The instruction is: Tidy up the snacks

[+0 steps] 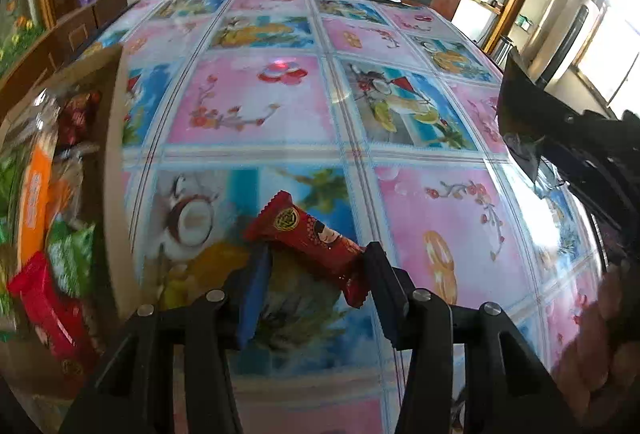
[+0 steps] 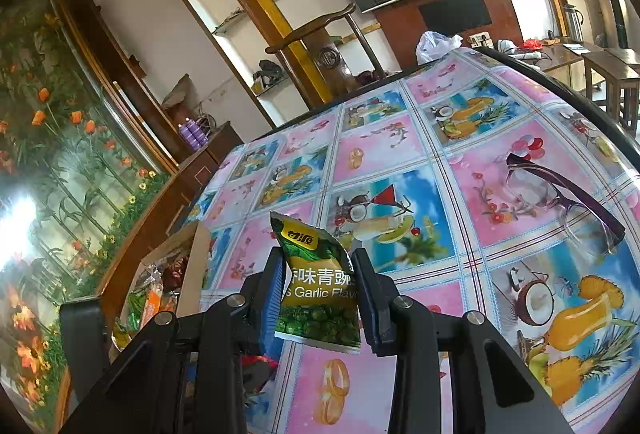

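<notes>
A red snack packet (image 1: pixel 308 234) lies slantwise on the flowered tablecloth (image 1: pixel 248 106). My left gripper (image 1: pixel 318 250) is open and low over it, one finger on each side, with the packet's near end by the right finger (image 1: pixel 380 274); the pads do not press on it. My right gripper (image 2: pixel 318 254) is shut on a green garlic-pea packet (image 2: pixel 320 290) and holds it upright above the table (image 2: pixel 400 154). A cardboard box (image 1: pixel 114 170) at the table's left edge holds several orange, green and red packets; the same box (image 2: pixel 194 266) appears left of the right gripper.
Purple-framed eyeglasses (image 2: pixel 560 202) lie on the cloth at the right. A white plastic bag (image 2: pixel 436 44) sits at the far edge, with a wooden chair (image 2: pixel 328 46) behind the table. A black device (image 1: pixel 560 130) and a hand (image 1: pixel 612 314) fill the left wrist view's right edge.
</notes>
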Demonstrator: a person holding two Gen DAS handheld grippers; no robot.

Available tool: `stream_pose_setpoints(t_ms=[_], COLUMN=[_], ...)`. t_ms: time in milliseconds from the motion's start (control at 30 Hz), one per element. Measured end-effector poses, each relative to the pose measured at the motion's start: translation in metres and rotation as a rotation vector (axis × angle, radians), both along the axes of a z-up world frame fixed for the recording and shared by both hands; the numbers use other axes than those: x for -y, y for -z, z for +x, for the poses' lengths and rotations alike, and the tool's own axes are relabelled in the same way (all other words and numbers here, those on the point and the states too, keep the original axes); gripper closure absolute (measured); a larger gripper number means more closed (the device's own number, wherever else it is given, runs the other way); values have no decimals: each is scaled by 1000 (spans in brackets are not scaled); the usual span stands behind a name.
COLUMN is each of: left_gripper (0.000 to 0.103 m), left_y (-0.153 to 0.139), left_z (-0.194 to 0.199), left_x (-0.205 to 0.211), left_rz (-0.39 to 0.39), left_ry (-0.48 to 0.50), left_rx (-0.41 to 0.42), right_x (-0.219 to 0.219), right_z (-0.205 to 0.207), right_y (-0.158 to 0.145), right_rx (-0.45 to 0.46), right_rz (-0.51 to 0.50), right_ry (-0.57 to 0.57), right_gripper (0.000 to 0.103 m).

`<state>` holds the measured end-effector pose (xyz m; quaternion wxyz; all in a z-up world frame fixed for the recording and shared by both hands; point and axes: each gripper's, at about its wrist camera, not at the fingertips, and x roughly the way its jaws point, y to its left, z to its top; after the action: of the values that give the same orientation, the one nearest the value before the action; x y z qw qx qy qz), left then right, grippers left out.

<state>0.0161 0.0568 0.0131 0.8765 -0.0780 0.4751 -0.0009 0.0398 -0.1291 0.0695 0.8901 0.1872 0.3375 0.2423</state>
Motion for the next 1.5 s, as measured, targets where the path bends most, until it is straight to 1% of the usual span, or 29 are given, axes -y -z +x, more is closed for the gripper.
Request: stream_pose_setpoints(t_ms=[33,100,133,167,200,267,367,467,533,600,633,667,700,800,867,933,1067,1167,1333,1500], left_gripper=[57,68,69,69,69,68,57,57,57,75,81,84,85,85,85,85,85,85,85,84], left_y=[0,1,1,0,0,-4,-9,-9,-6,2,1,3,3,1,-4,-10,-30,-46,-71,-77], left_z=[3,10,12,13,14,11,13,22,30,36,35,34,32,27,22,16,-2,-21,-54,-82], left_x=[2,9,11,12,12,13,9,8,11,10,11,12,12,8,4,0,-15,-36,-78,-127], left_rz=[21,70,84,72,53,66,46,60,82,66,87,102,101,63,24,3,-34,-63,-62,-41], left_ry=[1,18,21,29,44,45,27,23,30,30,27,26,29,33,37,30,9,-22,-102,-213], left_rx=[7,17,17,15,9,23,33,36,32,15,37,41,46,50,68,83,130,172,240,271], right_x=[0,1,2,2,3,3,3,3,3,3,3,3,3,2,2,2,-3,-12,-43,-86], right_z=[0,-1,-1,-2,-2,-2,-3,-3,-4,-4,-4,-4,-4,-5,-6,-6,-7,-11,-20,-36], right_y=[0,-1,-2,-2,-2,-2,-4,-4,-5,-5,-5,-5,-5,-5,-6,-6,-7,-8,-3,3], right_rx=[0,4,6,7,8,6,11,11,12,11,11,10,11,13,18,18,25,43,60,66], right_rz=[3,7,9,11,13,19,18,21,18,19,19,18,18,19,19,18,5,-14,-62,-85], right_ry=[0,2,2,3,4,2,0,-1,1,1,2,0,0,-1,-1,-3,-19,-45,-126,-236], right_gripper=[66,66,66,66,66,66,66,66,66,66,66,66,66,66,66,66,66,66,66,66])
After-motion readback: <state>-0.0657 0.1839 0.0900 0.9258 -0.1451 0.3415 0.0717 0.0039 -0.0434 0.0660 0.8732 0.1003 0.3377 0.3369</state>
